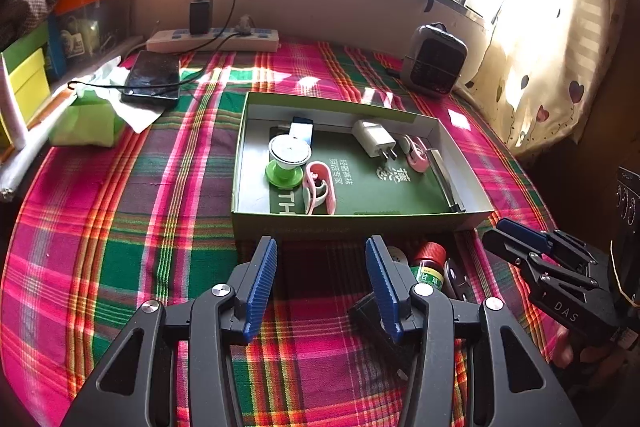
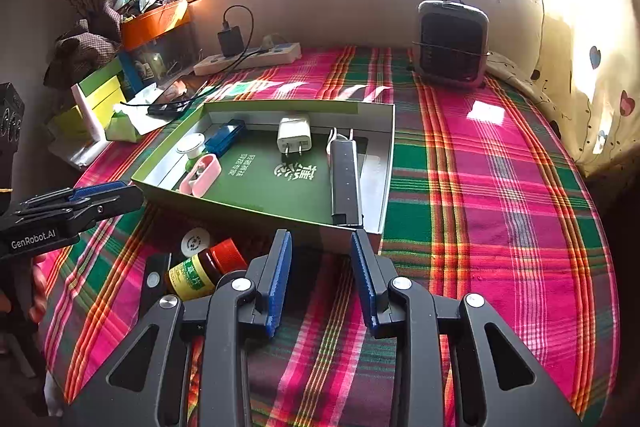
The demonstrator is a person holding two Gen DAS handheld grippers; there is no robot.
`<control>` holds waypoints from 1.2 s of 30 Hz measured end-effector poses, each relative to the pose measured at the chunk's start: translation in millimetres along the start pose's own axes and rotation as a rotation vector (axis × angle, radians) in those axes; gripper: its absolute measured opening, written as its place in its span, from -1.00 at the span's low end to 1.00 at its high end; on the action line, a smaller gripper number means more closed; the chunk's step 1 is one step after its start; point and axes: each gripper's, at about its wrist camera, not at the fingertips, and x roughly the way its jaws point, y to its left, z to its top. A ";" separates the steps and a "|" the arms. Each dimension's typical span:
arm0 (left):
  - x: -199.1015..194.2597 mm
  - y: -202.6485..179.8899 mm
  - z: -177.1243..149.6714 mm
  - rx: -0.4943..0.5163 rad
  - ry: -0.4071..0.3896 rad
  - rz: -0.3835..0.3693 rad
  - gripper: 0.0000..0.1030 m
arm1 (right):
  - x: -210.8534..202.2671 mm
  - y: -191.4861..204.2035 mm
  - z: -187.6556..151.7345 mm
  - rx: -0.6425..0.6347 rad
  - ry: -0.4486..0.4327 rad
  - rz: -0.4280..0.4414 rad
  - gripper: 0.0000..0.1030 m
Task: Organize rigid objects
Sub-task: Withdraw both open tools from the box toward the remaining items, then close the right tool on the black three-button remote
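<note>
A: We logged the green box [image 2: 384,163] on the plaid cloth [image 2: 500,187] as partly filled; inside we saw the white charger [image 2: 295,135], a pink clip [image 2: 202,174], the green-and-white cup [image 1: 287,159], a blue stick [image 2: 225,137], a long dark bar [image 2: 345,179], and a second pink clip [image 1: 416,154] at its right wall.

B: And left outside? We counted the red-capped bottle [image 2: 202,269], a white round lid [image 2: 195,241] and a black flat device [image 2: 154,281], all just in front of the box; so roughly two thirds done, we judged.

A: Grippers? Left gripper [image 1: 322,283] was released, nothing between the pads; right gripper [image 2: 322,283] likewise spread and empty.

B: Agreed; the left finger hid part of the bottle, and something metallic [image 1: 458,279] beside it we couldn't identify; box labels were too small to read.
</note>
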 end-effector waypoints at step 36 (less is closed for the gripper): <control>-2.5 -12.7 -40.8 -0.009 0.074 -0.090 -0.05 | 34.0 35.9 -22.9 -0.170 0.135 0.007 0.03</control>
